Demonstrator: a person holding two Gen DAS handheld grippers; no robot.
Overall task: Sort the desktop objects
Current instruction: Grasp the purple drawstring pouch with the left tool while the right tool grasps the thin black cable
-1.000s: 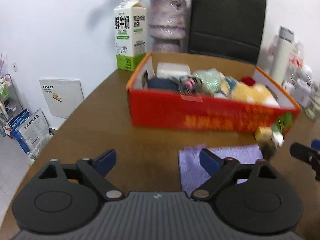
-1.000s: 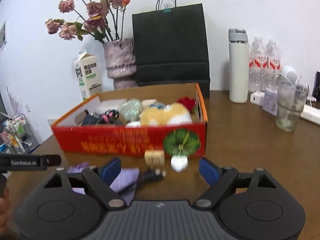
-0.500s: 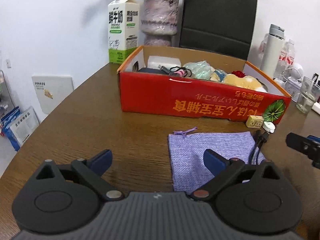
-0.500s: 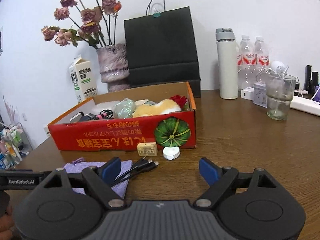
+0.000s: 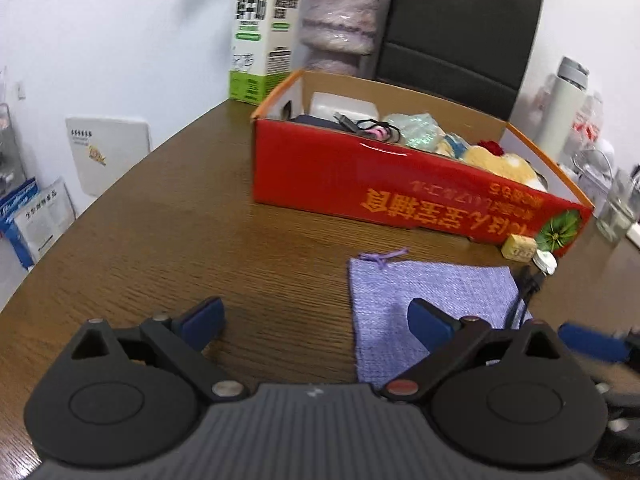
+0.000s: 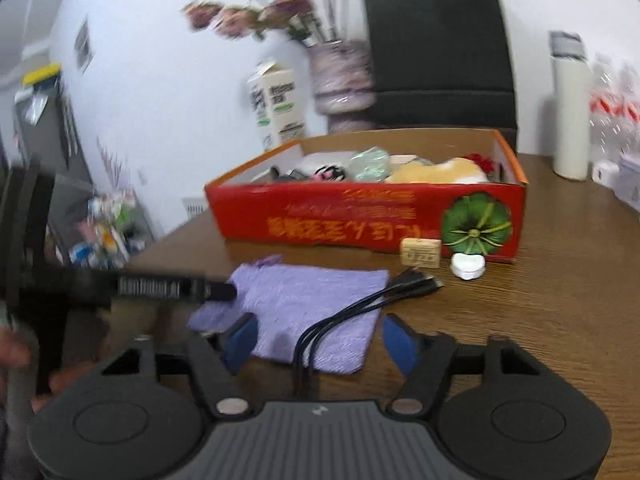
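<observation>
Landmark: red box (image 6: 368, 216) on the desk (image 5: 160, 240).

Left gripper (image 5: 316, 320) is being held spread, low over the desk in front of the box, nothing between its pads; one pad is sitting over the purple pouch (image 5: 432, 300).

Pouch is lying flat in front of the box. Black cable (image 6: 360, 308) is draped across the pouch's right part.

Right gripper (image 6: 316, 338) has just been closing; jaws part-spread, cable and pouch edge between them, pads not yet pressing.

Wooden block (image 6: 421, 253) and white case (image 6: 467, 266) are sitting at the box's right front corner.
</observation>
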